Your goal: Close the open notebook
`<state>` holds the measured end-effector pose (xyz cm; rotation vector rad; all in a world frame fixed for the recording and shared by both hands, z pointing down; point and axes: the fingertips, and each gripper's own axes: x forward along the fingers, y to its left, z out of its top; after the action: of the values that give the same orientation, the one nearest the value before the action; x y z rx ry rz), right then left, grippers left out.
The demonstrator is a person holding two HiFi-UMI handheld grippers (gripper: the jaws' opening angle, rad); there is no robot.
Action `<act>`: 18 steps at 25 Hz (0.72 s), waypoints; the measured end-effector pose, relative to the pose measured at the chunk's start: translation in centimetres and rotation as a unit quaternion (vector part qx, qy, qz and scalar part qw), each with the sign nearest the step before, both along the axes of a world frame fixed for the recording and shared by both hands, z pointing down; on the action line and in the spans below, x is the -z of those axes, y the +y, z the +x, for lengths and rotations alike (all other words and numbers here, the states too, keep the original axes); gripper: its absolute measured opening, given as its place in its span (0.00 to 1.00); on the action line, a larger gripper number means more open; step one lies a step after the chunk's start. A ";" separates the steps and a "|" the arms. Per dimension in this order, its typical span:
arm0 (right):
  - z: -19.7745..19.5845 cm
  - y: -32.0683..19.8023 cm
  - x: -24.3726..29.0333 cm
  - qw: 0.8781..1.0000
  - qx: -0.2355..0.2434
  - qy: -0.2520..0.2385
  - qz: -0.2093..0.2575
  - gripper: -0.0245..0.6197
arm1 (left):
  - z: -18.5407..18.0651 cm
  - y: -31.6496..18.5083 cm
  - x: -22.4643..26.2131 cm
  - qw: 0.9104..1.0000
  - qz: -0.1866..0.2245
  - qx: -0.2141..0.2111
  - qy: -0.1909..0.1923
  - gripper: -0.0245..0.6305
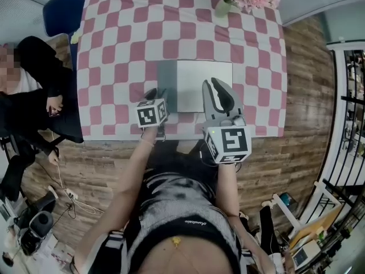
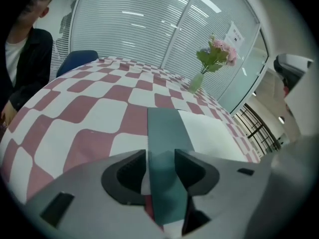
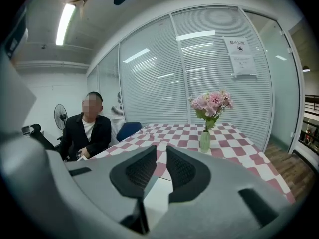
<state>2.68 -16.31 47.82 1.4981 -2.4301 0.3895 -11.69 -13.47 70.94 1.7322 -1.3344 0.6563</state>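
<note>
The notebook [image 1: 202, 84] lies on the checked table [image 1: 114, 50] near its front edge, white page up, with its grey-green cover [image 1: 166, 81] as a strip along the left side. My left gripper [image 1: 154, 94] sits at the notebook's front left corner, pointing steeply down. In the left gripper view the cover [image 2: 164, 133] runs between the jaws of the left gripper [image 2: 160, 158], which stand apart from it, open; the white page [image 2: 209, 133] lies to its right. My right gripper [image 1: 218, 90] hovers over the notebook's right part. Its jaws [image 3: 162, 156] are slightly apart with nothing between them.
A vase of pink flowers [image 1: 223, 7] stands at the table's far right. A person in dark clothes [image 1: 34, 84] sits at the left side, beside a blue chair [image 1: 63, 7]. Glass walls with blinds enclose the room beyond the table.
</note>
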 end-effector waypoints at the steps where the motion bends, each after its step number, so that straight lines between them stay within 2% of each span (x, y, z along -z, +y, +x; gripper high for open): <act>1: 0.7 0.0 0.0 1.000 -0.005 -0.002 0.000 0.12 | 0.1 0.0 -0.1 1.000 0.001 0.003 -0.008 0.28; 6: 2.8 0.2 -0.6 1.000 -0.010 -0.003 -0.010 0.12 | -0.1 -0.2 -0.2 1.000 0.000 0.012 -0.020 0.28; 14: 3.6 0.3 0.1 1.000 0.003 -0.008 -0.009 0.12 | -0.1 -0.2 -0.2 1.000 0.001 0.018 0.010 0.28; 18: 2.5 0.6 0.8 1.000 0.016 -0.015 -0.003 0.12 | 0.4 0.2 -0.1 1.000 0.006 -0.012 0.014 0.28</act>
<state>5.16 -15.68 47.06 1.4603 -2.4700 0.4161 -11.31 -13.27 71.04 1.7628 -1.3028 0.6370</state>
